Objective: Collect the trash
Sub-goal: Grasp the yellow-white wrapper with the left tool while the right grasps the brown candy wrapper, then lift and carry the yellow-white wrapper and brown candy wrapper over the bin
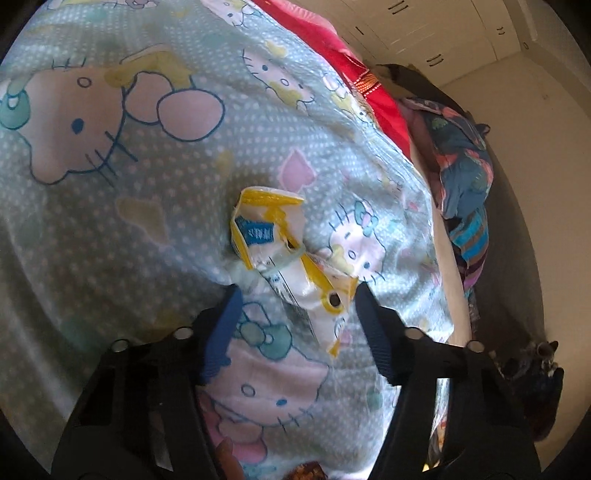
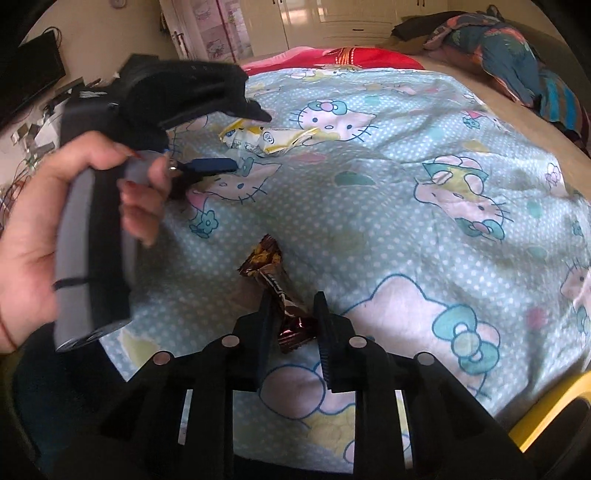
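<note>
A crumpled white and yellow wrapper (image 1: 280, 243) lies on the blue cat-print blanket (image 1: 147, 184). My left gripper (image 1: 295, 291) is open, and its blue fingers straddle the wrapper's near end. The same wrapper (image 2: 266, 138) and the left gripper (image 2: 247, 140) show at upper left in the right wrist view, held by a hand. A brown candy bar wrapper (image 2: 273, 280) lies on the blanket (image 2: 406, 221). My right gripper (image 2: 293, 299) is open around the bar's near end, with gaps on both sides.
A red cloth (image 1: 354, 66) and a pile of dark patterned clothes (image 1: 465, 177) lie at the far side of the bed. White cupboards (image 2: 332, 18) stand behind. A yellow edge (image 2: 546, 417) shows at lower right. Cluttered floor and a dark screen (image 2: 29, 77) are at far left.
</note>
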The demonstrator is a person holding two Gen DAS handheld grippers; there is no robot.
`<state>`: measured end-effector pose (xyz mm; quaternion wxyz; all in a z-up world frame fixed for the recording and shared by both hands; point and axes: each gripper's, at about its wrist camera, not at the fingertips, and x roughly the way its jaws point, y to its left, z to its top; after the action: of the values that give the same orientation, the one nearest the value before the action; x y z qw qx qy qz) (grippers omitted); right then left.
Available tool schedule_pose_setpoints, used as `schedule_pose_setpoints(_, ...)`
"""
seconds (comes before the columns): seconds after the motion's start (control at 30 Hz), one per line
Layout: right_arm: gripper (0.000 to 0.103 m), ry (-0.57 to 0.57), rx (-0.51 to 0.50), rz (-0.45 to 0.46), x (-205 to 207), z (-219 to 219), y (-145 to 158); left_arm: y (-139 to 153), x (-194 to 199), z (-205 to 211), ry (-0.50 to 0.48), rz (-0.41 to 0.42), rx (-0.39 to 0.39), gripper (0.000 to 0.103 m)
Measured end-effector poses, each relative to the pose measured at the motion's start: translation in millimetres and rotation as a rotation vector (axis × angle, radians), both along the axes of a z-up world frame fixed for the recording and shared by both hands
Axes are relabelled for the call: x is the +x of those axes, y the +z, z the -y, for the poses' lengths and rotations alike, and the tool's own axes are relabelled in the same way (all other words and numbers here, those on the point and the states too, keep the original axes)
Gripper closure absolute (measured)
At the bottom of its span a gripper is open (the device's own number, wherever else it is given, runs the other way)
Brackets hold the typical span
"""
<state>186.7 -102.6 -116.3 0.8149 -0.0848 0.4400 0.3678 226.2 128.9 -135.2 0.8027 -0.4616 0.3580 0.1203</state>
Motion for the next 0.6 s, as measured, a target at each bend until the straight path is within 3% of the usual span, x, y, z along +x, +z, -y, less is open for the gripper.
schedule_pose_setpoints(0.13, 0.084, -0.042, 0.044, -0.002, -5, 10, 7, 1, 3, -1, -0.015, 0.013, 0.013, 0.074)
schedule_pose_setpoints(0.2, 0.085, -0.061, 0.065, 0.003, -7, 15, 10, 4, 2, 1, -0.023, 0.018, 0.031, 0.078)
schedule_pose_setpoints(0.27, 0.085, -0.090, 0.093, 0.002, -9, 22, 15, 8, 0, 1, -0.037, 0.043, 0.027, 0.101)
schedule_pose_setpoints(0.6, 0.085, -0.186, 0.194, 0.021, -19, 55, 35, 37, -9, 19, -0.129, 0.163, 0.072, 0.102)
